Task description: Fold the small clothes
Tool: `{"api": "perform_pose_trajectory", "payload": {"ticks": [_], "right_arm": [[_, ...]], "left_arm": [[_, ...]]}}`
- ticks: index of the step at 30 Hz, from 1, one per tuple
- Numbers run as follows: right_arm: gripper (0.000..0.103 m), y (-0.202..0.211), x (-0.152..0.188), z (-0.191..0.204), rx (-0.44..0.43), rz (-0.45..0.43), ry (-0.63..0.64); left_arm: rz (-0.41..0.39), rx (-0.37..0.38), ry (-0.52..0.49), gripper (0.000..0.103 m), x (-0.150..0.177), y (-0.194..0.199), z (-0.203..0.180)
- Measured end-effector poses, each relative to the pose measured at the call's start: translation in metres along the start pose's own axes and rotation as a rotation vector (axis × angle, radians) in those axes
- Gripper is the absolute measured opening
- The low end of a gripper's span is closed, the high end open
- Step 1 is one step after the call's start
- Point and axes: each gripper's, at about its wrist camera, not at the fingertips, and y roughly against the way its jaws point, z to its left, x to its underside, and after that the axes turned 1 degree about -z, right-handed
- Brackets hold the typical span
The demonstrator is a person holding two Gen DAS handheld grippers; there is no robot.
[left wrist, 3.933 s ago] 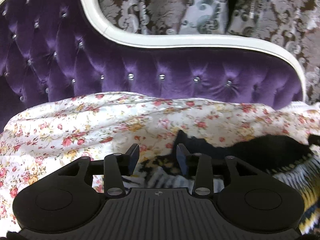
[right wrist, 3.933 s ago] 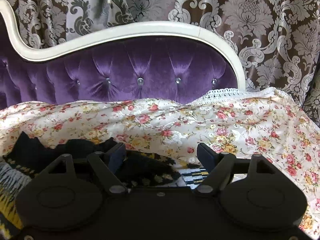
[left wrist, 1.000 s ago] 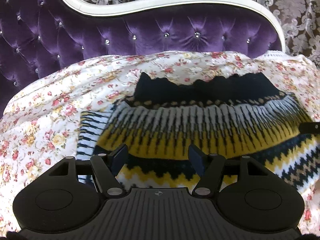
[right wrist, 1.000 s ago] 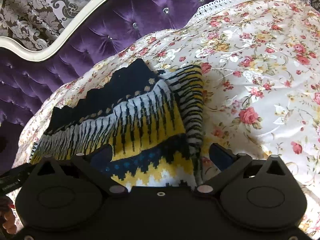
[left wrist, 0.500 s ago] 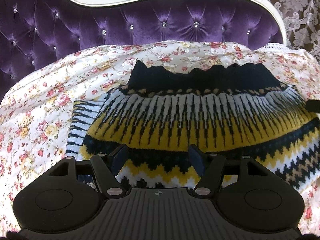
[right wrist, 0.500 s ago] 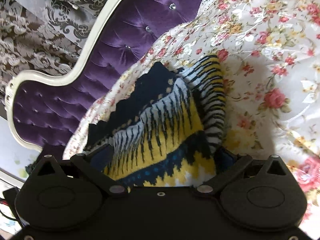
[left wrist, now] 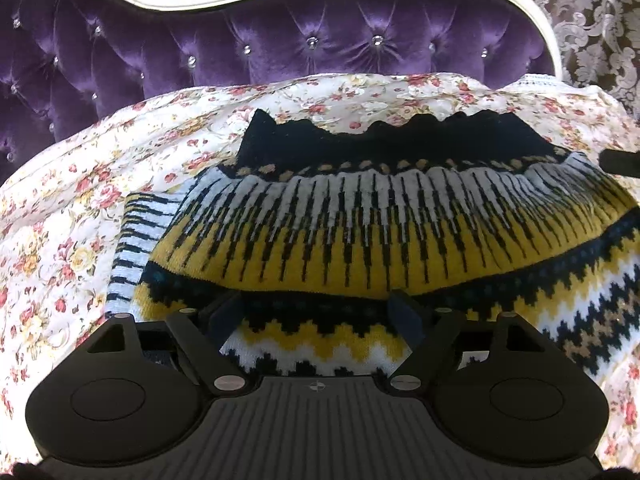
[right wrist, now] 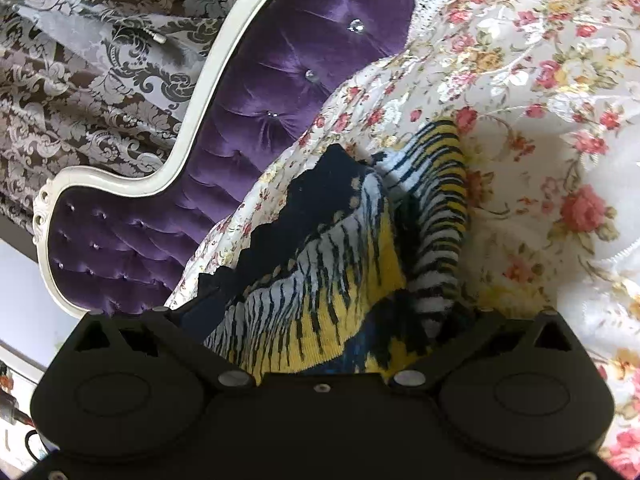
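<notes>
A knitted sweater (left wrist: 380, 236) in black, white and yellow lies folded on the floral bedspread (left wrist: 72, 216). Its top layer is doubled over, with a striped sleeve showing at its left edge. My left gripper (left wrist: 316, 312) is open, its fingers low over the near part of the sweater, holding nothing. In the right wrist view the same sweater (right wrist: 332, 280) fills the gap between the wide-open fingers of my right gripper (right wrist: 332, 316), whose tips are partly hidden by the knit. The right gripper's fingertip (left wrist: 620, 162) shows at the sweater's right edge.
A purple tufted headboard (left wrist: 320, 44) with a white frame stands behind the bed. Patterned damask curtains (right wrist: 80, 60) hang beyond it. The floral bedspread (right wrist: 560, 140) spreads to the right of the sweater.
Both grippers have let go and drawn back from the far edge toward the near part of the sweater. The right gripper has tilted and moved lower over the sweater's right end.
</notes>
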Motion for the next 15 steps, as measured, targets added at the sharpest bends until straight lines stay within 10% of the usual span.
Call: {"api": "perform_pose_trajectory", "payload": {"ticks": [15], "right_arm": [[0.103, -0.012, 0.005, 0.024, 0.118, 0.052, 0.19]], "left_arm": [[-0.022, 0.004, 0.018, 0.077, -0.063, -0.01, -0.036]]}}
